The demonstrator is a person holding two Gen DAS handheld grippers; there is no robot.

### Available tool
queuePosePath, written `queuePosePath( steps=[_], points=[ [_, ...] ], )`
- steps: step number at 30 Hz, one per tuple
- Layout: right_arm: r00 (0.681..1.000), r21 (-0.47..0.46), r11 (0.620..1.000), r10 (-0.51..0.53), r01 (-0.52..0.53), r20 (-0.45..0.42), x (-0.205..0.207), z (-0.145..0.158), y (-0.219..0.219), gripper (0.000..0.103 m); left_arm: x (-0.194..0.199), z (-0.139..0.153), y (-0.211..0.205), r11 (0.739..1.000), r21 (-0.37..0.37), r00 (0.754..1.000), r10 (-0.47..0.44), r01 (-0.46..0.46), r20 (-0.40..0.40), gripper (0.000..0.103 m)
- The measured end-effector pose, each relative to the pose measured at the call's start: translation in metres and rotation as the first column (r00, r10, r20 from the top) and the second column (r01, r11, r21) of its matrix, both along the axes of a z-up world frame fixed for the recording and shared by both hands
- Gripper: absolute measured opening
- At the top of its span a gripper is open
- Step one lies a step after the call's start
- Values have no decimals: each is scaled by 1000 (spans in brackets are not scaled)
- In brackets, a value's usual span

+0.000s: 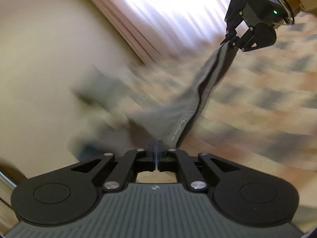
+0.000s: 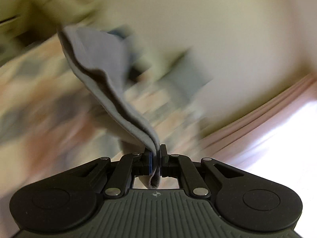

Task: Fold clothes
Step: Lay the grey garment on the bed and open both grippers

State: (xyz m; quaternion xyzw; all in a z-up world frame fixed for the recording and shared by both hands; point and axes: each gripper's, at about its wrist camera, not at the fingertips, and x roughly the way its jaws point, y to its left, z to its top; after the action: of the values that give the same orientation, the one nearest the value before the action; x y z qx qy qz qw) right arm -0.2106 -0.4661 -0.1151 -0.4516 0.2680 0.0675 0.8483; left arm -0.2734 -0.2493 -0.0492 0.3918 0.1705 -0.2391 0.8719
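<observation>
Both tongs — left tongs (image 1: 155,148), right tongs (image 2: 156,154) — pinch the grey garment (image 1: 198,91), strung toward 1 o'clock; probably keep it taut, edges level

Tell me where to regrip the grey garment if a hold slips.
On the doubled hem edge of the grey garment, near the white logo print. It hangs stretched between the left gripper and the right gripper, both shut on it. The edge is taut and layered, so come in square to it, one of the fingers on each face.
</observation>
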Motion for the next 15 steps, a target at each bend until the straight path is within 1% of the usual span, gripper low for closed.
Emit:
queuePosePath(
  steps=[1, 2, 3, 4, 5, 6, 7, 8, 9, 10, 11, 12, 13, 14, 15],
  points=[
    [995, -14, 1000, 7, -8, -95, -25, -42, -6, 4, -10, -24, -2, 1000, 2, 997, 17, -17, -81, 6],
    [984, -33, 999, 9, -16, -175, -45, -85, -9, 6, -20, -48, -4, 999, 5, 986, 34, -34, -161, 7],
    [967, -57, 998, 1, -16, -255, -65, -127, -12, 8, -30, -72, -6, 999, 10, 969, 51, -50, -240, 7],
    [946, -76, 997, -26, 1, -323, -78, -165, -14, 10, -40, -96, -8, 998, 16, 946, 67, -66, -318, 8],
    [921, -92, 996, -55, 21, -386, -91, -202, -16, 13, -50, -121, -10, 996, 23, 916, 84, -81, -393, 12],
    [897, -85, 995, -87, 55, -434, -105, -241, -24, 14, -60, -145, -12, 995, 32, 879, 99, -96, -465, 17],
    [872, -72, 993, -117, 94, -476, -117, -274, -31, 16, -67, -167, -14, 993, 38, 840, 117, -114, -529, 19],
    [857, -21, 989, -138, 147, -496, -119, -284, -29, 23, -54, -181, -15, 987, 28, 818, 148, -160, -556, 25],
    [843, 34, 978, -159, 205, -513, -121, -292, -29, 36, -49, -190, -12, 980, 12, 804, 171, -200, -570, 34],
    [835, 111, 955, -181, 276, -519, -126, -294, -40, 43, -43, -200, -9, 971, -5, 788, 192, -240, -584, 38],
    [826, 188, 919, -203, 345, -526, -131, -292, -51, 47, -28, -213, -10, 959, -35, 774, 206, -283, -599, 40],
    [816, 268, 871, -222, 412, -533, -136, -275, -62, 49, -9, -222, -13, 942, -85, 759, 206, -325, -618, 43],
    [805, 343, 811, -241, 474, -542, -142, -257, -73, 50, 9, -231, -16, 921, -133, 743, 205, -367, -637, 46],
    [794, 413, 743, -257, 527, -551, -145, -242, -85, 54, 23, -239, -21, 894, -178, 728, 204, -411, -655, 54],
    [786, 468, 679, -269, 565, -557, -140, -239, -97, 56, 36, -247, -26, 863, -222, 712, 201, -454, -673, 58]
  ],
)
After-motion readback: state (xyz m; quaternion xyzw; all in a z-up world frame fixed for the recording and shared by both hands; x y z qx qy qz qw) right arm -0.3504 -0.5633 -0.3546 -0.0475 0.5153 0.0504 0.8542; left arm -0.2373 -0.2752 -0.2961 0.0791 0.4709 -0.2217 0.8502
